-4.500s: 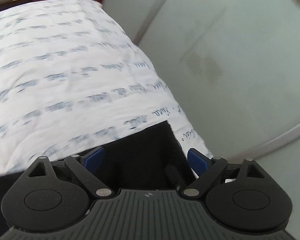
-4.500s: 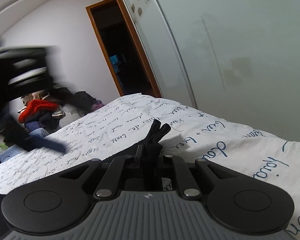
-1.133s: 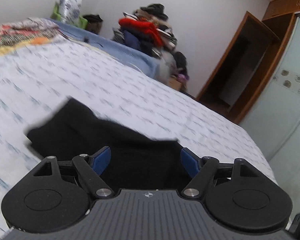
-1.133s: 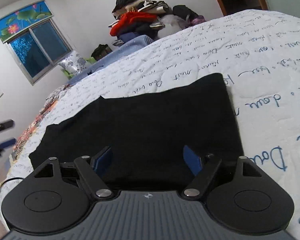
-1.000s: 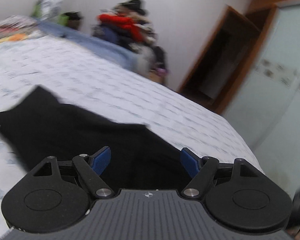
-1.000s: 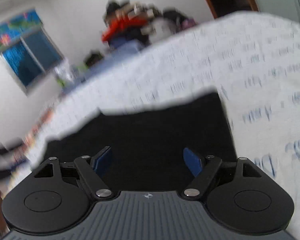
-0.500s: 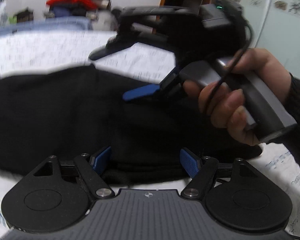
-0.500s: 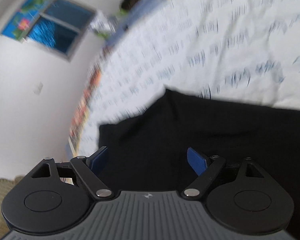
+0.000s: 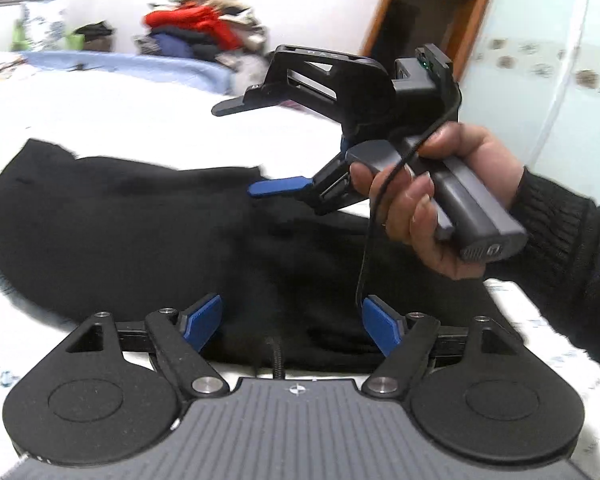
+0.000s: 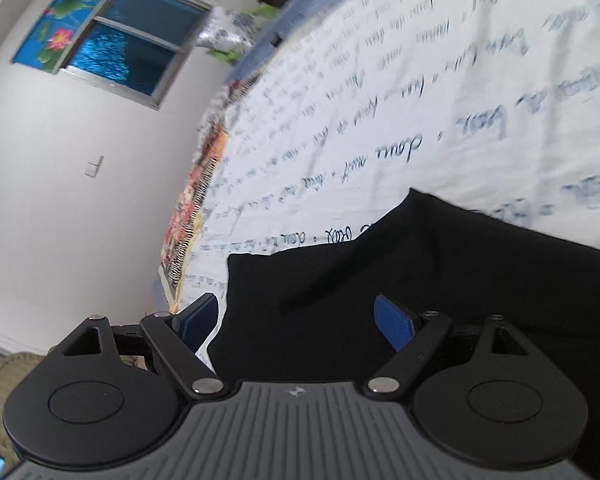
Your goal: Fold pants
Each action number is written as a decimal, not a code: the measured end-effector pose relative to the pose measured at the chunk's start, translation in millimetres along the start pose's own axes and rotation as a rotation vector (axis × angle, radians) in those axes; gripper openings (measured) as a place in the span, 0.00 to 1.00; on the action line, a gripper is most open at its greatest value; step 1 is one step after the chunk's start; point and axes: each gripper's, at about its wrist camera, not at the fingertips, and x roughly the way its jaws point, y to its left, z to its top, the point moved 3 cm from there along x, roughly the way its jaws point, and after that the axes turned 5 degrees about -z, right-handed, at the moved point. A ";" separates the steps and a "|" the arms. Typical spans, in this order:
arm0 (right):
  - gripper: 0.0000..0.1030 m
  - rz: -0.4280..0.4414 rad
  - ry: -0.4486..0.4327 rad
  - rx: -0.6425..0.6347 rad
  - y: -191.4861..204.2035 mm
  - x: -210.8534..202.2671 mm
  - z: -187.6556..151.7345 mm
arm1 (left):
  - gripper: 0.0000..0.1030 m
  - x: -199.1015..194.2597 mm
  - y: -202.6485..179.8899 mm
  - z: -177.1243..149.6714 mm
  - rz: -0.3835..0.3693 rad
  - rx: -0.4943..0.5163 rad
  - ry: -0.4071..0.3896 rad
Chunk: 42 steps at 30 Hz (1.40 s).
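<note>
Hovering both grippers over black pants lying flat on bed. Left gripper spread wide, empty, over near edge. Right gripper just opened wider, nothing between fingers, poised over pants corner. We judge next: pinch matching corners of one end, lift evenly, lay over other end, keep edges aligned.

Bedroom clutter around a script-printed bedsheet

A heap of clothes is sitting against the far wall beside a wooden door frame; a window is glowing blue under a lotus picture.
</note>
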 end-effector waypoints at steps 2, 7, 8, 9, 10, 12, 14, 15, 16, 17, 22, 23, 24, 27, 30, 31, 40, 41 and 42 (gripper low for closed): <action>0.83 -0.055 0.033 0.016 -7.2 21.2 0.4 | 0.77 8.7 11.2 -3.0 0.020 -0.012 0.033; 0.83 -0.077 -0.004 0.006 -15.7 24.4 -10.1 | 0.77 10.6 11.4 -12.2 0.044 0.041 0.006; 0.83 -0.089 -0.012 0.006 -13.4 16.5 -12.6 | 0.76 7.9 7.7 -11.3 0.042 0.044 0.004; 0.83 -0.099 -0.026 -0.002 -10.5 5.5 -15.9 | 0.76 2.3 8.6 -8.5 0.037 0.042 -0.004; 0.83 -0.088 -0.048 -0.023 -5.9 -7.5 -19.6 | 0.77 -4.9 12.2 -3.6 0.036 0.039 -0.020; 0.84 -0.062 -0.101 -0.079 3.4 -40.1 -30.7 | 0.78 -23.6 25.0 8.1 0.057 0.030 -0.065; 0.84 -0.075 -0.166 -0.133 9.5 -67.3 -43.7 | 0.81 -43.7 45.8 19.5 0.094 -0.008 -0.114; 0.84 -0.089 -0.194 -0.160 11.4 -78.4 -51.7 | 0.82 -55.0 58.5 25.5 0.114 -0.040 -0.134; 0.84 -0.101 -0.216 -0.191 13.6 -85.9 -59.2 | 0.83 -63.4 72.0 29.3 0.136 -0.077 -0.153; 0.84 -0.114 -0.230 -0.225 14.6 -91.1 -67.4 | 0.83 -67.9 85.2 33.8 0.156 -0.116 -0.169; 0.84 -0.098 -0.139 -0.271 12.3 -66.4 -97.6 | 0.83 -98.3 125.7 44.0 0.231 -0.284 -0.254; 0.84 -0.100 -0.095 -0.258 8.1 -55.3 -101.2 | 0.83 -104.8 129.6 45.1 0.239 -0.312 -0.263; 0.84 -0.120 -0.048 -0.238 0.5 -42.2 -104.0 | 0.83 -106.6 134.0 45.3 0.240 -0.346 -0.265; 0.84 -0.099 -0.079 -0.261 -7.4 -32.8 -110.3 | 0.83 -120.8 142.6 47.4 0.234 -0.403 -0.267; 0.84 -0.165 -0.090 -0.290 6.4 -34.4 -113.7 | 0.83 -136.7 146.2 51.7 0.295 -0.371 -0.297; 0.84 -0.202 -0.097 -0.337 16.3 -33.5 -117.5 | 0.83 -144.6 147.2 53.5 0.312 -0.373 -0.308; 0.84 -0.397 -0.204 -1.113 102.9 10.4 -205.4 | 0.86 -153.8 172.1 46.1 0.352 -0.463 -0.313; 0.84 -0.409 -0.185 -1.159 105.2 20.1 -211.0 | 0.86 -152.9 172.3 44.8 0.355 -0.459 -0.307; 0.84 -0.418 -0.170 -1.192 107.3 27.8 -214.8 | 0.86 -152.4 172.6 43.7 0.356 -0.456 -0.303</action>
